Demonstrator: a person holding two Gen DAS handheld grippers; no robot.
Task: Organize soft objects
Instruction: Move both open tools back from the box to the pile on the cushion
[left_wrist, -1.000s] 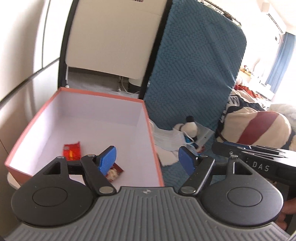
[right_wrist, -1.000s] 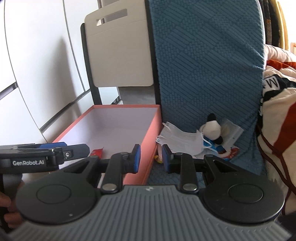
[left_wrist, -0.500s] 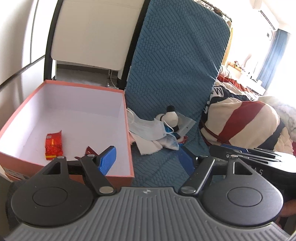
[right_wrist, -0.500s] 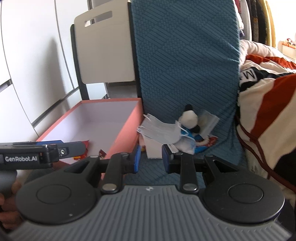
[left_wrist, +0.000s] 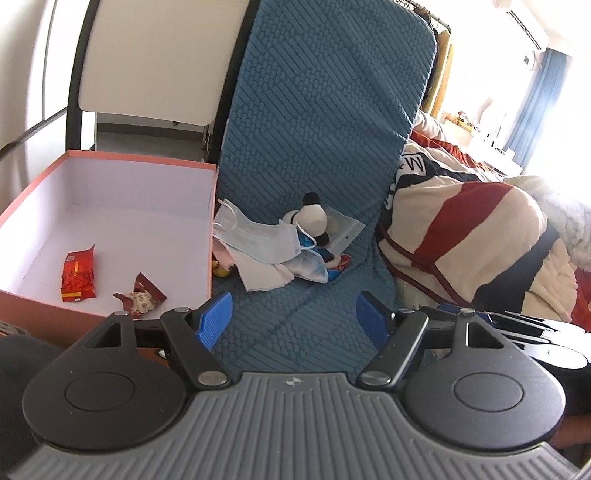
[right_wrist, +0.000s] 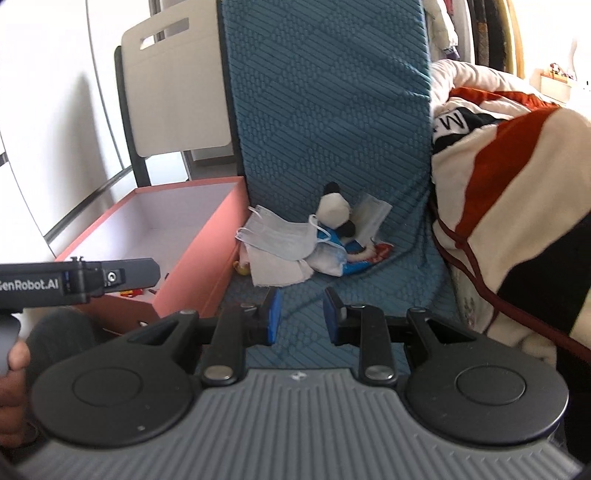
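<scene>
While both tools are held empty, left gripper (left_wrist: 293, 319) spread wide, right gripper (right_wrist: 301, 315) narrowly parted, one black-and-white plush toy (left_wrist: 313, 218) is seen at twelve o'clock on the blue quilted cover (left_wrist: 325, 122), two pale crumpled face masks (left_wrist: 258, 240) at eleven, one pink cardboard box (left_wrist: 212, 229) at ten, two red foil packets (left_wrist: 77, 273) inside.

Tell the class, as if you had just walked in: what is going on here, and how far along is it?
A person holds a claw in each hand over a blue quilted seat. The left claw is open wide and empty; the right claw is open more narrowly, also empty. A heap of soft things, face masks and a small plush toy among them, lies on the seat beside a pink box. The box holds only two red packets.
</scene>
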